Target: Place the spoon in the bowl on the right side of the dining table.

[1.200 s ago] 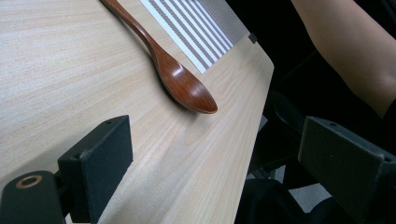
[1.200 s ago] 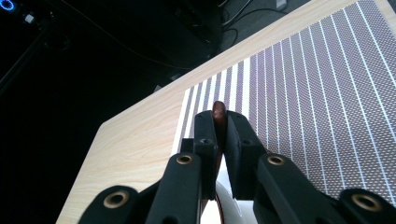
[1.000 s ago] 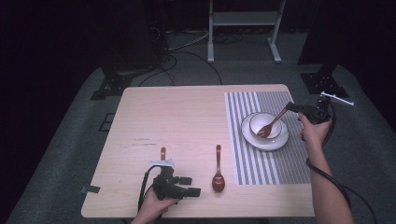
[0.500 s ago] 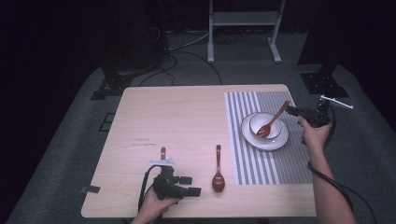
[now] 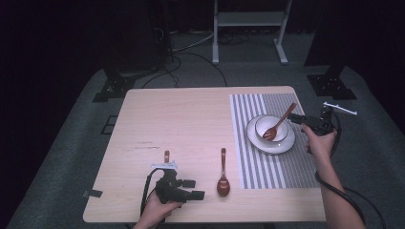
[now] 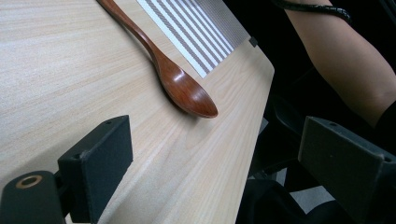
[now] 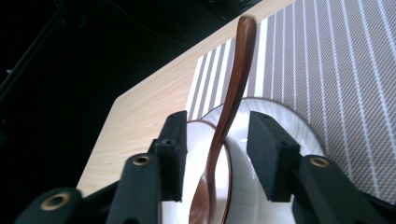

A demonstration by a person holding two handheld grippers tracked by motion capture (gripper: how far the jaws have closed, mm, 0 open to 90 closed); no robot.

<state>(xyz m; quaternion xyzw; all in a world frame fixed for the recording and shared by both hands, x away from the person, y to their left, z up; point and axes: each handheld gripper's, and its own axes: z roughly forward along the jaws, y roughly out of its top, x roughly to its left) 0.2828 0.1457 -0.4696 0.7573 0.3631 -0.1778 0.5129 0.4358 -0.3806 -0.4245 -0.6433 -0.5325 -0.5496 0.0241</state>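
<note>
A brown wooden spoon [image 5: 279, 125] leans in a white bowl [image 5: 260, 125] on a white plate [image 5: 272, 145], on the striped placemat [image 5: 258, 167] at the table's right. My right gripper [image 5: 293, 118] is level with the handle's upper end. In the right gripper view its jaws have just been opening and stand open [image 7: 217, 121], with the spoon handle [image 7: 236, 79] between the pads, touching neither. A second brown spoon [image 5: 223, 176] lies near the front edge. My left gripper [image 5: 196, 189] rests open to its left, facing that spoon [image 6: 187, 88], nothing between its jaws [image 6: 219, 130].
Just behind the left gripper pokes out a third brown handle [image 5: 166, 156]. A metal stand [image 5: 248, 19] and cables are on the floor beyond the table. The table's front right corner [image 6: 261, 60] is close to the person's right forearm [image 6: 345, 60].
The right gripper's jaws have spread off the spoon handle, and the hand has drawn slightly away. The spoon stays leaning in the bowl. The left gripper has not moved.
</note>
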